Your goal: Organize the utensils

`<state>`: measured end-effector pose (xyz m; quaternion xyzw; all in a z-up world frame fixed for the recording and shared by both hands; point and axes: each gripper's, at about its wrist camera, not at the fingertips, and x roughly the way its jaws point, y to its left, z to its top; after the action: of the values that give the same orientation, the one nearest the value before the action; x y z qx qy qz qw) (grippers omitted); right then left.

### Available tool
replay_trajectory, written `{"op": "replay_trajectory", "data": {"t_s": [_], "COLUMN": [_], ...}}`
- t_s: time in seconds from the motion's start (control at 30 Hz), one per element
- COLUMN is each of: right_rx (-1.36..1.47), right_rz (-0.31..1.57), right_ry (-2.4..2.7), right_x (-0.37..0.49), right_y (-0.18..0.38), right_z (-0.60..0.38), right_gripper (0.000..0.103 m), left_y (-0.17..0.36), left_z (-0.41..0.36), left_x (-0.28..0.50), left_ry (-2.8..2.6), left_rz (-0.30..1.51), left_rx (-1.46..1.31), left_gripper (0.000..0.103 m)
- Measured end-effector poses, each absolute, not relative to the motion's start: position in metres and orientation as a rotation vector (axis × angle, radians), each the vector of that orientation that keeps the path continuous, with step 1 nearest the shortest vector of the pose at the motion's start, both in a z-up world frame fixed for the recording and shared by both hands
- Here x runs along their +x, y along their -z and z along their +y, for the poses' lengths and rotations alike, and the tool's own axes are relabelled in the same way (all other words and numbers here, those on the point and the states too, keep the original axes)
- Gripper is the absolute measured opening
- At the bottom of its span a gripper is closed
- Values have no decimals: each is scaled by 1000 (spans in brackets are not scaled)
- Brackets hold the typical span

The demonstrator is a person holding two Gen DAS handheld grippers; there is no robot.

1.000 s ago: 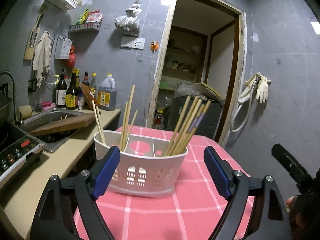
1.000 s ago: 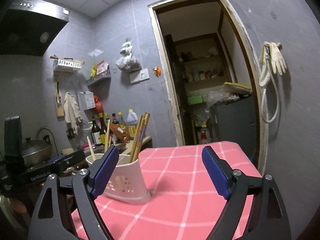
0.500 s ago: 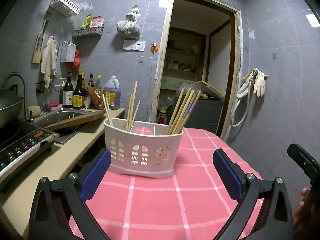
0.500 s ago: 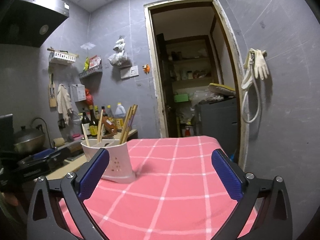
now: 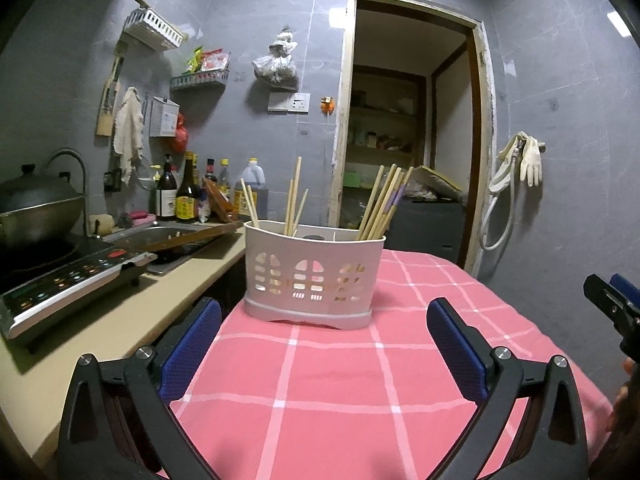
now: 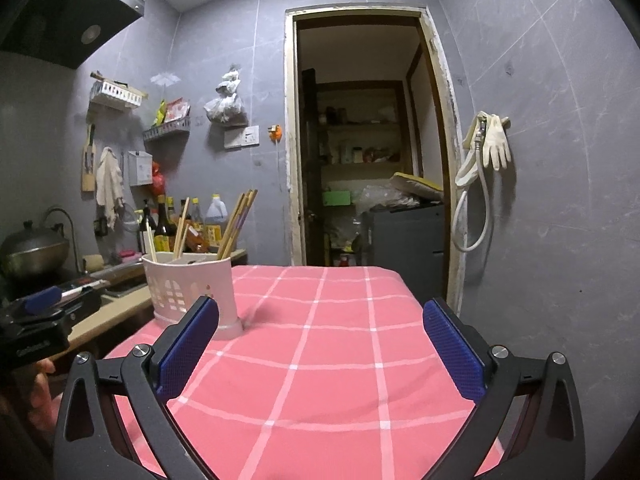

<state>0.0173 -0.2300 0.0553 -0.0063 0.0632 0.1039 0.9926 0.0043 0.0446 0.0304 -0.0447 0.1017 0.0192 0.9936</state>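
wok [image 5: 38, 208] on cooktop [image 5: 68, 276]; bottles [image 5: 188, 196] by sink; gloves [image 6: 496, 142] on wall

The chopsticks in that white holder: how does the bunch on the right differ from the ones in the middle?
The right bunch holds many chopsticks packed together; the middle group has only a few. The right bunch leans right, while the middle group stands nearly upright. One stick on the right has a purple band; the middle ones look plain. Both stand in the same white holder on the pink checked tablecloth.
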Motion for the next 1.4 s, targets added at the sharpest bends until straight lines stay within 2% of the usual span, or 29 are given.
{"op": "replay_trajectory", "data": {"t_s": [1.4], "right_rx": [-13], "right_rz": [140], "right_ry": [-195], "right_x": [15], "right_y": [-49], "right_z": [-230], "right_gripper": [103], "left_y": [-23], "left_z": [40], "left_x": [-1], "left_ry": [-47], "left_rz": [193], "left_rx": [-59], "left_gripper": [101]}}
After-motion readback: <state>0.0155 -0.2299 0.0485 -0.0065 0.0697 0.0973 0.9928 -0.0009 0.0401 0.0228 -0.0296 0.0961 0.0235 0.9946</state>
